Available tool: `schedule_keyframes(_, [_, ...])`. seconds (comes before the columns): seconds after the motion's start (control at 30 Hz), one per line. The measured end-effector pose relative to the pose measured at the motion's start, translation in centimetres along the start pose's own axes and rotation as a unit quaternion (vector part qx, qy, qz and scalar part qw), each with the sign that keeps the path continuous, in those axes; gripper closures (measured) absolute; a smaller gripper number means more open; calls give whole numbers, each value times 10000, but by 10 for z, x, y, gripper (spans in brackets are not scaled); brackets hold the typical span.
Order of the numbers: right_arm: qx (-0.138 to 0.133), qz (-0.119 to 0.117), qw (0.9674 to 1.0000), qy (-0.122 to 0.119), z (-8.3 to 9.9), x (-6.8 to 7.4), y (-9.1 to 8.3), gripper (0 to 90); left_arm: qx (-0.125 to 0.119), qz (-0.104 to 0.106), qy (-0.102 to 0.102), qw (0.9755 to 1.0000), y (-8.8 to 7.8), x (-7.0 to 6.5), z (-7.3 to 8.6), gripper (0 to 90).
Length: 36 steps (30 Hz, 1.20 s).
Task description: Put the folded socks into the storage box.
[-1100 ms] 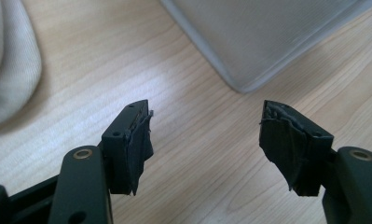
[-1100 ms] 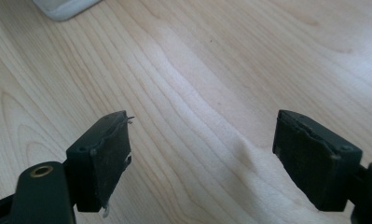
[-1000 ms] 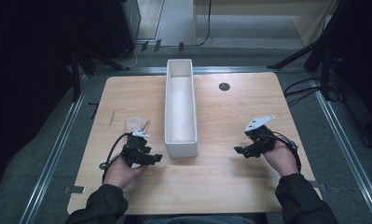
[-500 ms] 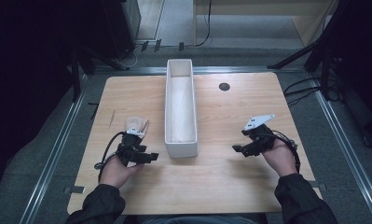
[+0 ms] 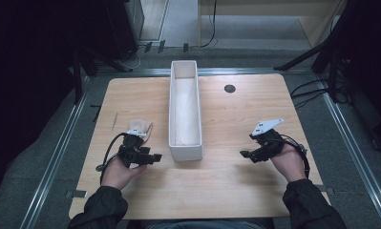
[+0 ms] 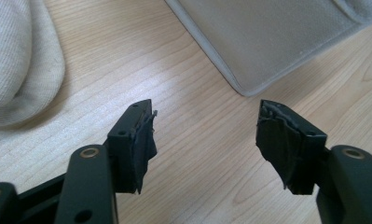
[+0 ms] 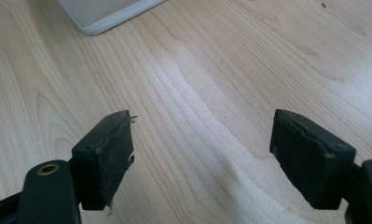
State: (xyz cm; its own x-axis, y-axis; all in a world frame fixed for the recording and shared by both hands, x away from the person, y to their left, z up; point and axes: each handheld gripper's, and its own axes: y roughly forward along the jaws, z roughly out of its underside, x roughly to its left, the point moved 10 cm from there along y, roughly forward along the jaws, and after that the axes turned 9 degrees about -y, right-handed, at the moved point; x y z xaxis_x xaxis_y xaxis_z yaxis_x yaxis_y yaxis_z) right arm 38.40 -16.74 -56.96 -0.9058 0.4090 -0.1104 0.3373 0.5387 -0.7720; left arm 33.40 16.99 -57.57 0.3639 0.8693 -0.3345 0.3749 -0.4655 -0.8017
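Observation:
A beige knitted cloth (image 5: 139, 128) lies crumpled on the wooden table (image 5: 226, 191), left of a long white bin (image 5: 185, 109). My left gripper (image 5: 149, 150) rests low just in front of the cloth, beside the bin's near left corner. Its jaws have just been closing but stand open over bare wood. In the left gripper view (image 6: 207, 112) the cloth (image 6: 16, 60) is at the left and the bin (image 6: 277, 37) at the upper right. My right gripper (image 5: 248, 145) sits right of the bin, open (image 7: 202, 121), nothing between its jaws, with the bin's corner (image 7: 104, 11) ahead.
The bin runs from the table's far edge toward the middle. A small dark round hole (image 5: 229, 88) sits at the far right of the tabletop. Metal rails (image 5: 59, 148) flank both sides of the table, with cables on the floor beyond.
The left gripper has shifted only slightly beside the cloth. The right gripper and hand have stayed where they were.

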Motion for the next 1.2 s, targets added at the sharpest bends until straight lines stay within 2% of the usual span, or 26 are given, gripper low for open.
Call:
schedule_keyframes(0.13, [50, 33, 9999, -97, 1, 0, 1, 208, -34, 13, -26, 10000, -2, 1, -1, 357])
schedule_keyframes(0.37, [61, 51, 9999, -112, 2, 0, 2, 207, -50, -26, -83, 9999, -3, 4, -1, 341])
schedule_keyframes(0.5, [82, 43, 9999, -119, 3, 0, 2, 197, 24, -6, -162, 9999, -2, 7, 1, 345])
schedule_keyframes(0.6, [99, 33, 9999, -117, 3, 1, 2, 195, -175, 54, -165, 9997, -8, 5, -2, 350])
schedule_keyframes(0.73, [161, 16, 9998, -136, 5, 1, 3, 195, -104, -29, -121, 9999, -7, 7, 0, 341])
schedule_keyframes(0.87, [84, 100, 9997, -185, 3, 0, 2, 191, -140, -9, -185, 9997, -11, 9, 0, 332])
schedule_keyframes(1.0, [127, 109, 9997, -175, 4, -1, 3, 191, -107, -17, -226, 9997, -13, 13, 1, 336])
schedule_keyframes(1.13, [147, 100, 9996, -197, 5, 0, 3, 190, -95, -85, -301, 9995, -15, 17, 1, 333])
schedule_keyframes(1.2, [155, 93, 9997, -178, 5, 0, 4, 190, -36, -236, -295, 9993, -18, 18, -1, 317])
